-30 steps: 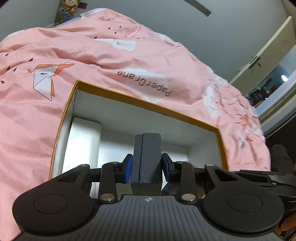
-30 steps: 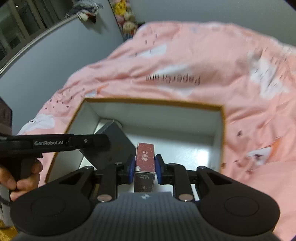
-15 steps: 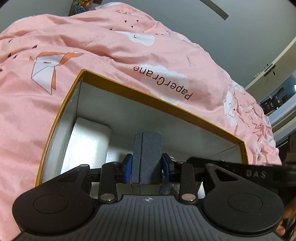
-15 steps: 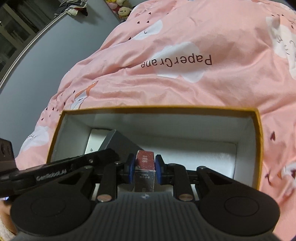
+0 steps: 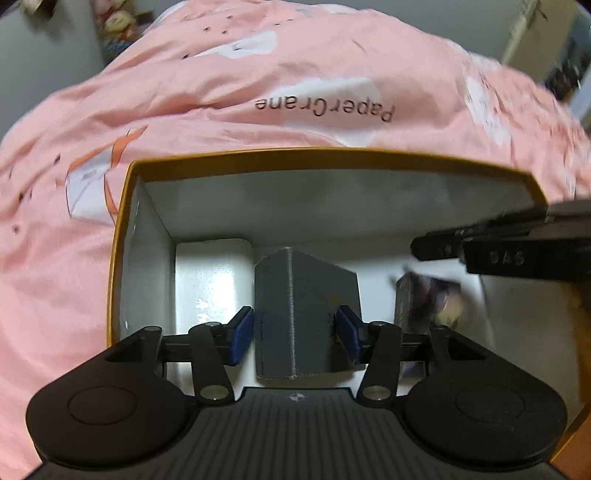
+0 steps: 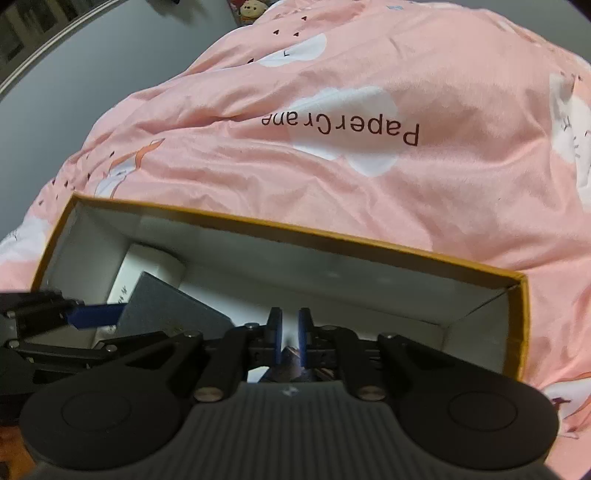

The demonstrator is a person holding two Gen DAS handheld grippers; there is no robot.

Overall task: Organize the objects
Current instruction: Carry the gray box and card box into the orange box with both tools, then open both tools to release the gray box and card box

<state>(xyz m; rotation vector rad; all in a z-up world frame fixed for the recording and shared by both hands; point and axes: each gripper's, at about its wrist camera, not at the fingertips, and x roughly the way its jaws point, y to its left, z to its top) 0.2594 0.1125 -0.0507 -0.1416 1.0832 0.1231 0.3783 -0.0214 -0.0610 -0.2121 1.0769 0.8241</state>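
Observation:
An orange-rimmed cardboard box [image 5: 332, 153] [image 6: 295, 229] with white walls lies open on a pink duvet. Inside, a white carton [image 5: 210, 273] [image 6: 147, 266] sits at the left end. Beside it leans a dark grey box [image 5: 303, 295] [image 6: 166, 310], tilted. My left gripper [image 5: 295, 334] straddles the grey box, its jaws opening and its blue pads [image 6: 96, 314] no longer pressing it. My right gripper [image 6: 290, 332] is low inside the cardboard box, its pads shut close together. A small reddish packet [image 6: 291, 363] [image 5: 428, 306] shows blurred beneath them, standing on the floor of the box.
The pink duvet [image 5: 258, 74] printed "PaperCrane" surrounds the cardboard box on all visible sides. Plush toys [image 6: 251, 7] sit far back by a grey wall. The right half of the cardboard box floor [image 6: 424, 314] is bare white.
The left jaws have spread off the grey box, which now leans in the cardboard box. The right pads have closed together, and the reddish packet is no longer gripped between them.

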